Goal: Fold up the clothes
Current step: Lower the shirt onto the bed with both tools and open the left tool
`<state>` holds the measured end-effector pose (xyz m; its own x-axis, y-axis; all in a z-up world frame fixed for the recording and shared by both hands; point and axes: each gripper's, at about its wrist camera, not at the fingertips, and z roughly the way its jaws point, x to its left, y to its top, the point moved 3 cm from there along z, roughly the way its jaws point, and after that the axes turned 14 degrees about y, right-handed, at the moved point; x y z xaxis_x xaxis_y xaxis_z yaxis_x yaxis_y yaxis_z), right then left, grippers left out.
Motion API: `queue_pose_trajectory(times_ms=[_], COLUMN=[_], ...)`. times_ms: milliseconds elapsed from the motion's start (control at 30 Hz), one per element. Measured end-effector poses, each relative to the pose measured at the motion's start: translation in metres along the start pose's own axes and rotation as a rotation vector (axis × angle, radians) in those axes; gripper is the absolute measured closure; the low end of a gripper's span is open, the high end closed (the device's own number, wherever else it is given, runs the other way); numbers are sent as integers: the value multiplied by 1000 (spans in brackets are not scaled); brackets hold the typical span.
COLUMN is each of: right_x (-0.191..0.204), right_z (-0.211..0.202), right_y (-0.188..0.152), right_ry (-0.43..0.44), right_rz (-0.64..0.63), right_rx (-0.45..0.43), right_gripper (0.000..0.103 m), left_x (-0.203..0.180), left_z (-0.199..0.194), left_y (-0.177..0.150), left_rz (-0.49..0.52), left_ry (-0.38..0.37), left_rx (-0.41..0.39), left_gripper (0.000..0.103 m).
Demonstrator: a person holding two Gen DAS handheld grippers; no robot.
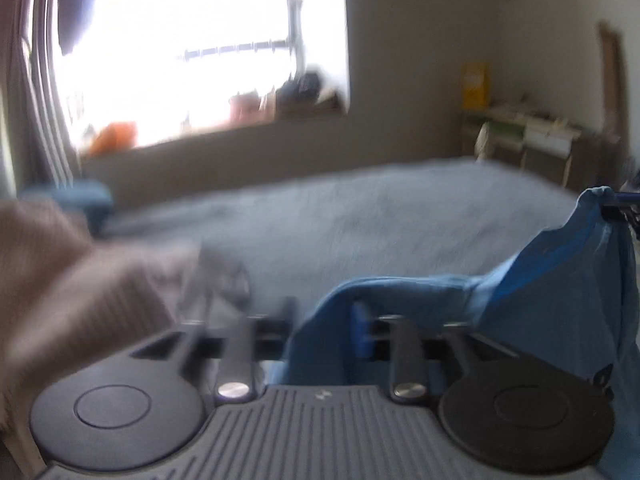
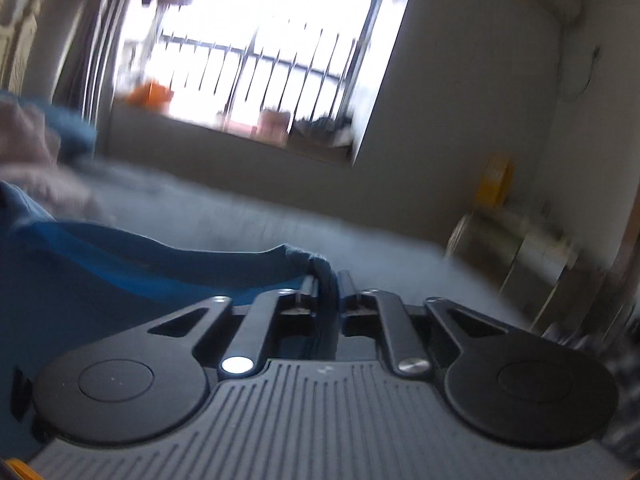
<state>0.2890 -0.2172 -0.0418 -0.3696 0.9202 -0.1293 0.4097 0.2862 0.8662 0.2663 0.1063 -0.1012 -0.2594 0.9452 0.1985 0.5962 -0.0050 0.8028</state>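
Hanging between two hand-held grippers, a blue garment (image 1: pixel 560 280) stretched above a bed (image 1: pixel 380 216) covered in a grey-blue sheet. Both views were blurred by motion.

In the left wrist view, the left gripper (image 1: pixel 326 312) had its jaws standing apart. Blue cloth was draped between and over them, but the blur hid whether the pads pressed on it. The garment rose from there toward the right edge of that view, where a bunched corner met the tip of the other gripper.

In the right wrist view, the right gripper (image 2: pixel 327 280) had its jaws close together with a twisted, bunched corner of the blue garment (image 2: pixel 120 264) running between them; the jaws appeared clamped on that fold. The cloth spread away to the left, sagging over the near part of the bed (image 2: pixel 280 224).

A pinkish-beige knitted garment (image 1: pixel 60 280) lay heaped at the bed's left side. Beyond the bed's far edge stood a bright window (image 1: pixel 200 48) with a cluttered sill. A low shelf unit (image 1: pixel 532 140) stood by the far right corner of the bed, with a yellow box (image 1: pixel 475 85) on top.
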Motion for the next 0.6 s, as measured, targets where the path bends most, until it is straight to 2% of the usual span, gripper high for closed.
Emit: queue_pose_trajectory(times_ms=[33, 133, 167, 267, 367, 467, 600], right_x=[-1, 0, -1, -10, -31, -51, -74], right_z=[15, 52, 56, 52, 38, 25, 11], right_y=[-14, -48, -51, -50, -48, -52, -64], right_ry=[6, 1, 16, 81, 135, 193, 272], right_rz=[39, 144, 175, 256, 354, 472, 630], right_rx=[61, 208, 211, 168, 156, 165, 176], right_gripper=[54, 51, 50, 40, 37, 37, 37], left_x=[-3, -4, -2, 6, 20, 34, 46], left_z=[16, 46, 50, 42, 18, -9, -41], left_y=[-10, -31, -35, -35, -29, -27, -34], left_rz=[-4, -24, -38, -75, -137, -206, -240], left_ry=[10, 25, 27, 14, 2, -7, -16], left_rx=[50, 165, 187, 174, 166, 181, 207], left_gripper=[42, 42, 41, 25, 24, 16, 14])
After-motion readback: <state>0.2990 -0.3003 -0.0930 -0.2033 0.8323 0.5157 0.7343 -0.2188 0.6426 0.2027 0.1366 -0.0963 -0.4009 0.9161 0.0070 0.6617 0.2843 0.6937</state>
